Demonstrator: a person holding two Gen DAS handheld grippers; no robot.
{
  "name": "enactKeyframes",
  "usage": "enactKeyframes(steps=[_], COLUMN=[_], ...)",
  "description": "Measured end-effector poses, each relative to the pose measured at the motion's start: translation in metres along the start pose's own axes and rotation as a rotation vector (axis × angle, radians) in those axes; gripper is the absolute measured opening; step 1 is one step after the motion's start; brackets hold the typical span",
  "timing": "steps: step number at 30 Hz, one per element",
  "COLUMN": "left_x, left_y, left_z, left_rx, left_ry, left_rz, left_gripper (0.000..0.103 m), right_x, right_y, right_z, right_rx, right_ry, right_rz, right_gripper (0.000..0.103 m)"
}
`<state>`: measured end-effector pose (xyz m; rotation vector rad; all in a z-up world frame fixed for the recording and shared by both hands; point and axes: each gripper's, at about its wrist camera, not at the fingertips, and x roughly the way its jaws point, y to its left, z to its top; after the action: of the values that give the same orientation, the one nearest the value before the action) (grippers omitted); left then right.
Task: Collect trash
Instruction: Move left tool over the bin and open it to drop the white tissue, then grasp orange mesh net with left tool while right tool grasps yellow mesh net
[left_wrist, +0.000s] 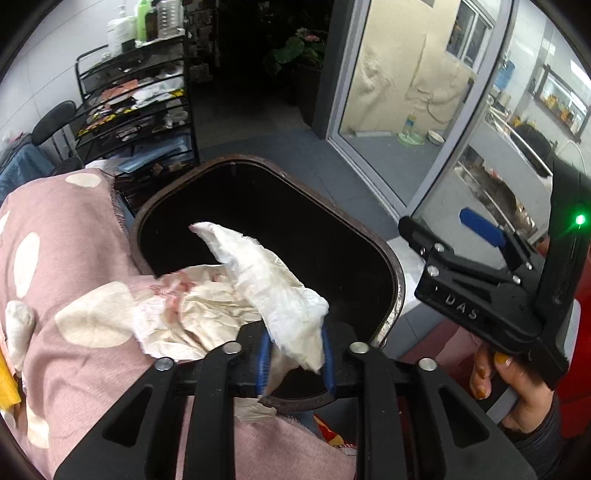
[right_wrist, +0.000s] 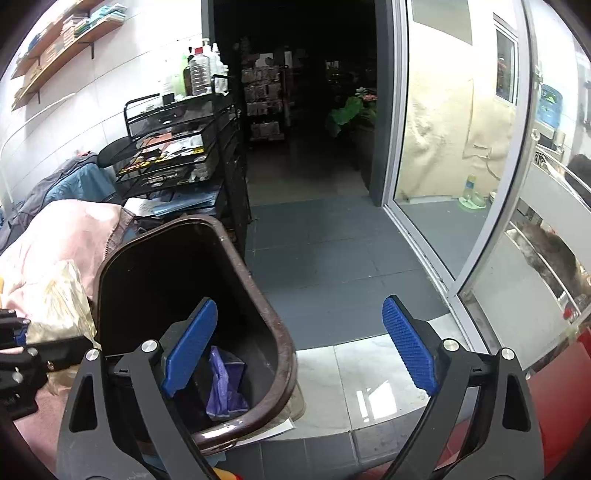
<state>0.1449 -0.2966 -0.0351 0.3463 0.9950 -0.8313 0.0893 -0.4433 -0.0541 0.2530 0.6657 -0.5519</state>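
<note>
step: dropping trash | left gripper clamped on tissue at lower centre, over bin | right gripper fingers apart, empty | next: likely release into bin

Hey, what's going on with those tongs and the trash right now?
Left tongs shut on crumpled tissue, over brown bin. Right tongs open, empty. Purple wrapper in bin. Nothing blocking.
</note>
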Motion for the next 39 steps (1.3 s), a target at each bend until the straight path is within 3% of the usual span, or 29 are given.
enactKeyframes(steps=[2, 7, 10, 14, 19, 31, 39], left_x=[0.004, 0.006, 0.002, -0.006, -0.027, -0.085, -0.109], left_y=[-0.003, -0.009, -0.013, -0.015, -0.007, 0.036, 0.084], left_z=[-0.001, -0.002, -0.003, -0.006, -0.012, -0.052, -0.098], left_rx=[0.019, 0.062, 0.089, 0.116, 0.102, -0.033, -0.173], left_ry=[0.012, 0.0, -0.017, -0.054, -0.119, -0.239, -0.259], left_rz=[0.006, 0.041, 0.061, 0.112, 0.123, 0.172, 0.272], left_gripper=[0.056, 0.081, 0.091, 0.095, 0.097, 0.098, 0.098], right_x=[0.001, 0.005, 0.004, 0.003, -0.001, -0.022, -0.037], right_y=[-0.003, -0.008, -0.01, -0.01, -0.004, 0.044, 0.091], right_z=[-0.001, 0.001, 0.0, 0.0, 0.002, 0.006, 0.002], right_rx=[0.003, 0.012, 0.013, 0.015, 0.008, -0.036, -0.101], right_ry=[0.003, 0.005, 0.005, 0.007, -0.005, -0.03, -0.027], right_rz=[-0.01, -0.025, -0.034, -0.034, -0.015, 0.131, 0.259], right_gripper=[0.091, 0.094, 0.095, 0.095, 0.096, 0.097, 0.097])
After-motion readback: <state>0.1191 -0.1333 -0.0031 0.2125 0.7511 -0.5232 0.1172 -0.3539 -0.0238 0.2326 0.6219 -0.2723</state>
